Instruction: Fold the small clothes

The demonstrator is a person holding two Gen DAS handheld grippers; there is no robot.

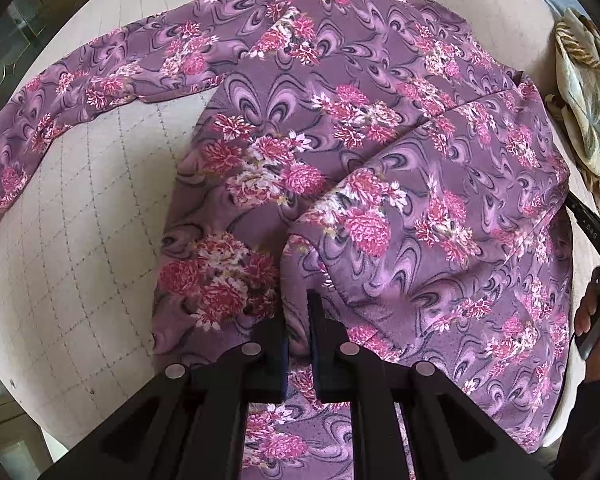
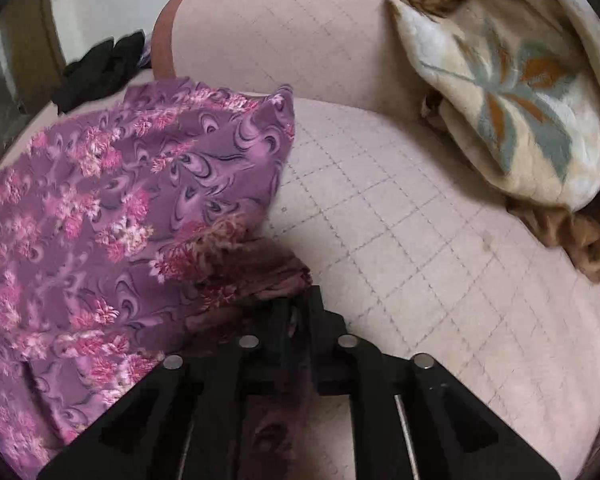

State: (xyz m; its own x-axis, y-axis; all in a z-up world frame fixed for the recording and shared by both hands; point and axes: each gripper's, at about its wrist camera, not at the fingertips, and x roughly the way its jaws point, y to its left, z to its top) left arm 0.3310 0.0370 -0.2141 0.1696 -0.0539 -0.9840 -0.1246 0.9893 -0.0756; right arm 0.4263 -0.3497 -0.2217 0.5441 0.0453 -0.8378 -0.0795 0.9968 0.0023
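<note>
A purple garment with pink flower print (image 1: 340,128) lies spread on a pale quilted cushion (image 1: 80,240). One long sleeve (image 1: 80,92) stretches out to the left. The other side is folded over the body. My left gripper (image 1: 298,312) is shut on the garment's near edge. My right gripper (image 2: 300,308) is shut on a bunched fold of the same garment (image 2: 120,208), at its right edge, and also shows at the right rim of the left wrist view (image 1: 596,248).
A cream blanket with leaf print (image 2: 508,92) is heaped at the right end of the sofa. A black cloth (image 2: 100,68) lies at the far left. The sofa backrest (image 2: 300,32) rises behind.
</note>
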